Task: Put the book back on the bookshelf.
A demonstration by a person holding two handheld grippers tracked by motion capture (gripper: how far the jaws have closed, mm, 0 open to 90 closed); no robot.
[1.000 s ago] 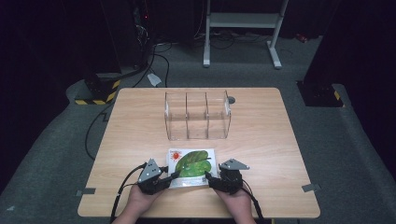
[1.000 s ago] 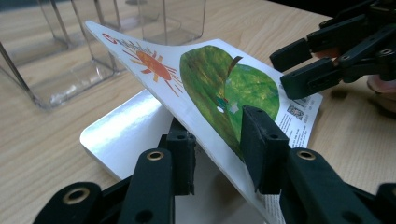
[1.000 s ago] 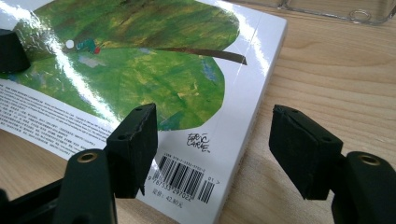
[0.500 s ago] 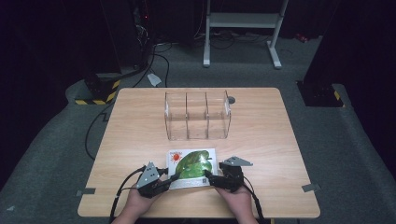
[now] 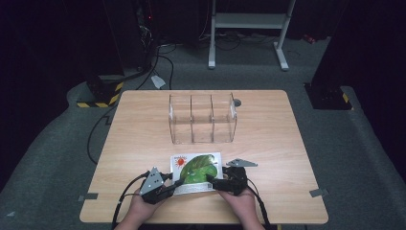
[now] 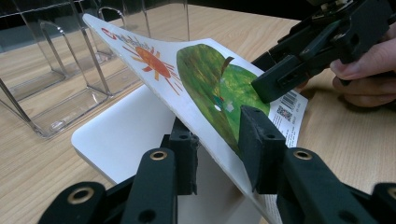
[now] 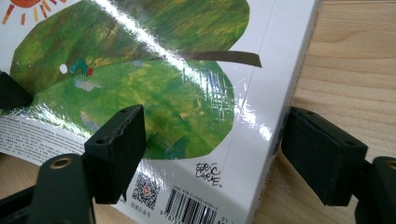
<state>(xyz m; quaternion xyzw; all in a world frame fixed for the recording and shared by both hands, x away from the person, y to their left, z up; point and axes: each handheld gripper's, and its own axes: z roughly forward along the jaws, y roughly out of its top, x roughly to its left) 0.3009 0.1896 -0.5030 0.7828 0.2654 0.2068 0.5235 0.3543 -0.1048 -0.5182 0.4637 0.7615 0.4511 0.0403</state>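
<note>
1. Wooden table (image 5: pixel 143 139) in a dark room carries a clear three-slot organizer (image 5: pixel 203 119) and, near the front edge, a picture book (image 5: pixel 197 171).
2. Left tongs (image 5: pixel 173 182) are clamped on the book's cover, which since a second ago has lifted off the white pages.
3. Right tongs (image 5: pixel 214 182), jaws apart, straddle the spine edge, likely steadying it for opening.

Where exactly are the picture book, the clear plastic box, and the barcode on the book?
Picture book (image 5: pixel 196 168), high view, on the green leaf of its cover.
Clear plastic box (image 5: pixel 203 118), high view, on its middle compartment wall.
Barcode (image 7: pixel 189 209), right gripper view, on the black stripes at the cover's bottom edge.
</note>
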